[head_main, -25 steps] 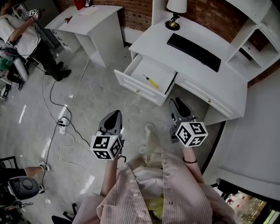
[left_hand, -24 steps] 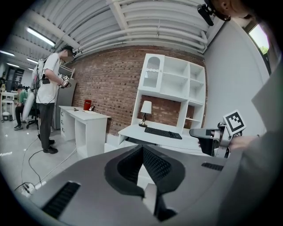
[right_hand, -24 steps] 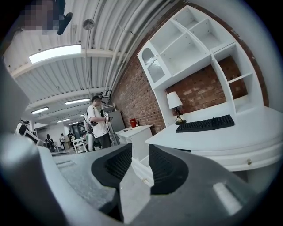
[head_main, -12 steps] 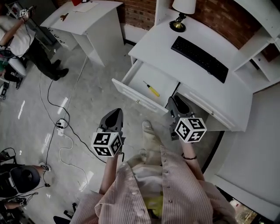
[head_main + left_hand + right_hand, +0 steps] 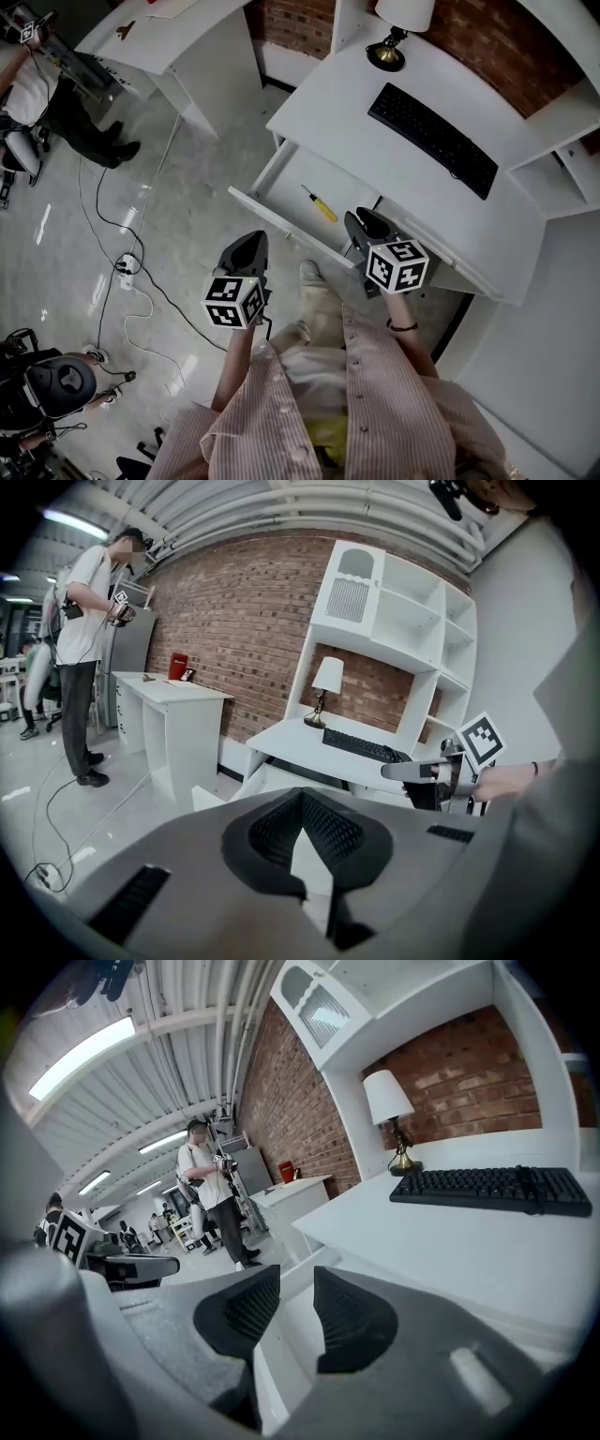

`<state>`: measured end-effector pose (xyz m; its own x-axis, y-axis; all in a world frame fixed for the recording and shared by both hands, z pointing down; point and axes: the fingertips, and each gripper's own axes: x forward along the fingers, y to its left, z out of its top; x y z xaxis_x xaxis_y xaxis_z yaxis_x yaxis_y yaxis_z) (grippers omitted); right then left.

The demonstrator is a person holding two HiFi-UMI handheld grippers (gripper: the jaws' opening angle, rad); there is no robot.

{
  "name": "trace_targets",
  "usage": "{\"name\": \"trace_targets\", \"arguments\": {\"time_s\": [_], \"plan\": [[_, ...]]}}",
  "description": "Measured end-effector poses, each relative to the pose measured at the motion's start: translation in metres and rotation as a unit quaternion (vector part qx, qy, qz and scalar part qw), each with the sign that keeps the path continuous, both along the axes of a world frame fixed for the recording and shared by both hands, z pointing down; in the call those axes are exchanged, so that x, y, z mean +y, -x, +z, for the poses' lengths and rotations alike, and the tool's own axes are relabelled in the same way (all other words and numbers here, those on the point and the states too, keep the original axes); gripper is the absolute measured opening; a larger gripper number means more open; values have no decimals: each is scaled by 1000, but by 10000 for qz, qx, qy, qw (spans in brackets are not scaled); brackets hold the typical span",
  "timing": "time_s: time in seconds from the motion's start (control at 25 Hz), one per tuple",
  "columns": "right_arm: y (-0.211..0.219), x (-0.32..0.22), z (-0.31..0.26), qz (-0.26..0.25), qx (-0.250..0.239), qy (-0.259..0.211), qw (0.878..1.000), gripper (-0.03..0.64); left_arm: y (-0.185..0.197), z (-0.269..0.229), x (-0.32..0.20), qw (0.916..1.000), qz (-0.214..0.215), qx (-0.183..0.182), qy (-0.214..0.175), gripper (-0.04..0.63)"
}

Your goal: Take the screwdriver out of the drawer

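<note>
A yellow-handled screwdriver lies inside the open white drawer of the desk. My right gripper hovers at the drawer's front right corner, just right of the screwdriver, with its jaws a little apart and nothing between them. My left gripper hangs over the floor in front of the drawer. Its jaws meet at the tips and hold nothing. The screwdriver does not show in either gripper view.
On the desk are a black keyboard and a lamp. A second white desk stands at the far left with a person beside it. Cables and a power strip lie on the floor.
Both grippers have come closer to the drawer. The right one now reaches the drawer's front edge near the screwdriver. Their jaws look unchanged.
</note>
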<state>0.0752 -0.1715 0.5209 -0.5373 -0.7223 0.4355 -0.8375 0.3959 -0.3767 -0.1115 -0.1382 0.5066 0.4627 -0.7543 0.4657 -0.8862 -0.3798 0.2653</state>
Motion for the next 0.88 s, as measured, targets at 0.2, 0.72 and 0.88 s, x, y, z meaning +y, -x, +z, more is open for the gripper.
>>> {"name": "trace_targets", "arguments": {"time_s": [0.2,0.72,0.88], "plan": [[5,-22,27,-364,133,335,9987,104,-11,12,-18,9998,33,-38,207,0],[36,-65,107,-1301,935,1091,9810,104,-14,40,-74,9985,150,-111,520,0],[42,-73,136,-1418,1162,1331,9740,104,-19,53,-87,9968,368,-75,708,0]]}}
